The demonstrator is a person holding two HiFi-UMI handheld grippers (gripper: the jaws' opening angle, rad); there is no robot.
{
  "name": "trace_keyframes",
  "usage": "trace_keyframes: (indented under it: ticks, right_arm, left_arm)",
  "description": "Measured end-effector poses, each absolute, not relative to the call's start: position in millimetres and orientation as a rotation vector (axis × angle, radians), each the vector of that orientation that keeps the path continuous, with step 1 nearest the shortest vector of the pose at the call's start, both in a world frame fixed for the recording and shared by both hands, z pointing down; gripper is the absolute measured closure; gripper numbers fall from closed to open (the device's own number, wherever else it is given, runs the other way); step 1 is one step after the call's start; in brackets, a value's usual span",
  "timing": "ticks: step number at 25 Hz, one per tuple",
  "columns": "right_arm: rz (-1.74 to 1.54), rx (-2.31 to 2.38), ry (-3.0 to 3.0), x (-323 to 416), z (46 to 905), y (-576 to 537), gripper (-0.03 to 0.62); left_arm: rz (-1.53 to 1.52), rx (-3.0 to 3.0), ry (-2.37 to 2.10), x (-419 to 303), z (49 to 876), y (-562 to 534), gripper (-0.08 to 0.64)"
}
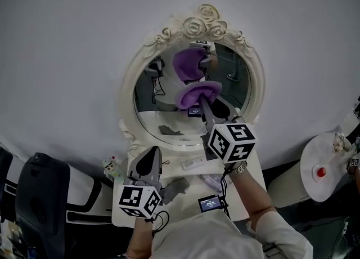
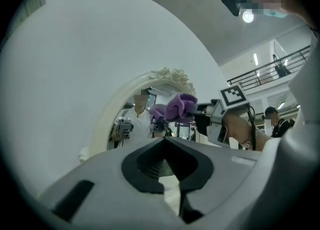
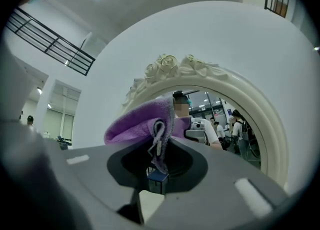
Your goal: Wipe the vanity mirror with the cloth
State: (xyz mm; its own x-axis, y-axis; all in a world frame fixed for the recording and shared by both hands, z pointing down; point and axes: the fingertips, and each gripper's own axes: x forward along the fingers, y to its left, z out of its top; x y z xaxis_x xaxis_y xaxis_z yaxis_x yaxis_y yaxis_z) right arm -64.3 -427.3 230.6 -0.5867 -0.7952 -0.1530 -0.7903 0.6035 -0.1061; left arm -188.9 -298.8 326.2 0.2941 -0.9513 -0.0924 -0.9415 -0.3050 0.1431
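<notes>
Our right gripper (image 3: 161, 148) has its jaws closed on the purple cloth (image 3: 140, 122). A fold with a pale stitched edge is pinched between the tips. The rest bunches above them and to their left.

In the head view this gripper reaches up and away from us. It holds the cloth at about the middle of the mirror (image 1: 152, 106), a little right of centre. There the cloth meets its own purple reflection, so it looks to be touching the glass. The oval white frame (image 1: 127, 94) runs round the glass, with carved roses (image 1: 203, 20) at its top, and it stands against a plain pale wall (image 1: 67, 38).

Our left gripper (image 2: 165, 143) has its jaws together with nothing between them. It points toward the mirror from below. In its own view the cloth and the right gripper show above its tips, well apart from them. In the head view it hangs low, near the lower left of the frame and over the white table (image 1: 252, 169).

On the table, a grey rag (image 1: 177, 187) lies between the two grippers. A small figurine (image 1: 112, 168) stands at the left edge. A dark chair (image 1: 42, 196) is to the left of the table. A round white side table (image 1: 315, 156) with a small red thing (image 1: 321, 172) on it stands well off to the right.
</notes>
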Motion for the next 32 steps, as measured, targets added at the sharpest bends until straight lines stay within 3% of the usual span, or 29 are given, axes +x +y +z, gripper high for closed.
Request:
trace_keyframes:
  ticks: [16, 32]
  right_arm:
    - [0.138, -1.300, 2.664, -136, 143, -473, 0.522]
    - [0.167, -1.503, 2.550, -39, 140, -502, 0.505]
  left_arm:
    - [-0.165, 2.513, -1.785, -176, 294, -291, 0.560]
    - [-0.135, 2.572, -1.677, -142, 297, -311, 0.560]
